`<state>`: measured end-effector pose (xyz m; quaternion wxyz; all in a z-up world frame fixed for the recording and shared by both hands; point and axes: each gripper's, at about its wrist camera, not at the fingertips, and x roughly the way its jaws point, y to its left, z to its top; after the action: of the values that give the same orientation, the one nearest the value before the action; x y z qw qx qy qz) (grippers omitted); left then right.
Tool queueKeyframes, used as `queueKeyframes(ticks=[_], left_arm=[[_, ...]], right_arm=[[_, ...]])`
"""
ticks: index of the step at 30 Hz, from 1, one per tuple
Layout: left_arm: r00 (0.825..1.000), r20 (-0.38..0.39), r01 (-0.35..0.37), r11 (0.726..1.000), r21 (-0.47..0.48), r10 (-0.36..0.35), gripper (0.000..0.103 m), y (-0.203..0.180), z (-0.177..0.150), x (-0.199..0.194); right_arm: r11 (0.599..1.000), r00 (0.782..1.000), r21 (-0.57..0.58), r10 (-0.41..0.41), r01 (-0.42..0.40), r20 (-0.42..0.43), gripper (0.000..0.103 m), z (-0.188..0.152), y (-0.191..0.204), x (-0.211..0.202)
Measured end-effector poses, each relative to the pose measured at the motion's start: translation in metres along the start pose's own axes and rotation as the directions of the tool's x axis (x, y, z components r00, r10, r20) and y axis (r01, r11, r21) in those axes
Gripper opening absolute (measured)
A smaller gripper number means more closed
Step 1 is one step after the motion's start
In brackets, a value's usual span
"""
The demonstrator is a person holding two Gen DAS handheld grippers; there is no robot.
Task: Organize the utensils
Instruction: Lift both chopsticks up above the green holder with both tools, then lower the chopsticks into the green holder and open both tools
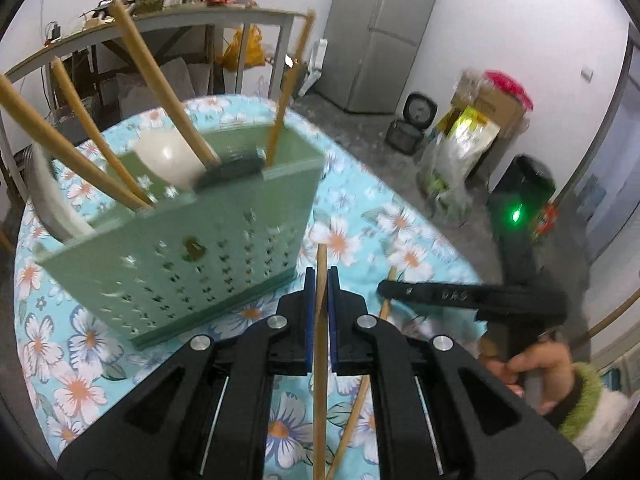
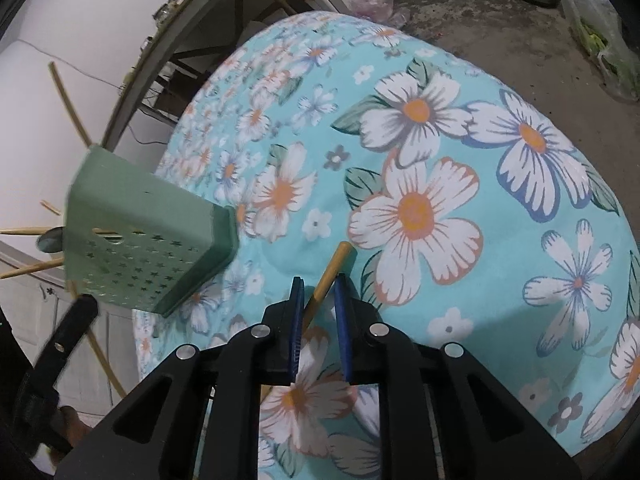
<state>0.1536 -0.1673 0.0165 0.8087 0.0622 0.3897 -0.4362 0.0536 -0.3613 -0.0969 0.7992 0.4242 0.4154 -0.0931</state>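
The step in hand looks like gathering the last loose chopsticks from the table (image 2: pixel 500 80) and dropping them into the green utensil holder (image 1: pixel 208 256). The left claw (image 1: pixel 321 280) is pressed together on one bamboo chopstick (image 1: pixel 320 360), which runs up between its blue pads with the tip poking just above them, close to the near wall of the holder. The right claw (image 2: pixel 320 292) has its jaws narrowly apart with a second chopstick (image 2: pixel 334 270) lying slantwise between them; whether the pads actually press on it cannot be told, since a gap shows on one side.

The next move for the left side likely calls for lifting the stick clear of the holder's rim, tipping it upright and lowering it into a compartment beside the others. The right side probably needs a firmer pinch before any lift.

The holder is a pale green plastic box with star-shaped cut-outs in its walls and a darker base, standing on the flowered turquoise tablecloth (image 1: pixel 380 216). Several chopsticks (image 1: pixel 160 92) already lean out of it at different angles, alongside a white spoon (image 1: pixel 168 156). The sticks are plain light-brown bamboo, slender and round, likely to roll or slip if gripped off-centre.
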Motion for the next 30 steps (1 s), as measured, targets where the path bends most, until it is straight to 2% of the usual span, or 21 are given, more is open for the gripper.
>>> queueKeyframes(ticks=[4,10,13,18,22,26,30], left_arm=[[0.997,0.076,0.026,0.999,-0.023,-0.024,0.005,0.006,0.014,-0.038],[0.977,0.205,0.059,0.998,-0.029,-0.052,0.005,0.009,0.039,-0.097],[0.960,0.273,0.077,0.997,-0.022,-0.068,0.005,0.007,0.054,-0.122],[0.924,0.373,0.089,0.996,-0.001,-0.082,0.005,0.004,0.080,-0.155],[0.884,0.458,0.098,0.995,0.004,-0.089,0.005,0.005,0.098,-0.180],[0.852,0.520,0.068,0.998,-0.012,-0.052,0.005,0.007,0.114,-0.191],[0.836,0.549,0.019,0.999,-0.037,0.004,0.005,0.010,0.124,-0.188]], right_arm=[[0.998,0.998,-0.057,0.014,-0.011,0.055,0.013,0.000,0.014,-0.021],[0.981,0.985,-0.192,0.011,0.022,0.170,0.006,0.000,0.044,-0.061],[0.966,0.975,-0.248,-0.013,0.069,0.223,0.006,-0.003,0.057,-0.074],[0.954,0.967,-0.286,-0.016,0.090,0.253,0.006,-0.006,0.068,-0.083],[0.951,0.964,-0.297,-0.004,0.086,0.266,0.006,-0.007,0.072,-0.093],[0.949,0.960,-0.306,0.013,0.076,0.279,0.006,-0.008,0.074,-0.101],[0.944,0.956,-0.323,0.029,0.070,0.293,0.006,-0.008,0.080,-0.108]])
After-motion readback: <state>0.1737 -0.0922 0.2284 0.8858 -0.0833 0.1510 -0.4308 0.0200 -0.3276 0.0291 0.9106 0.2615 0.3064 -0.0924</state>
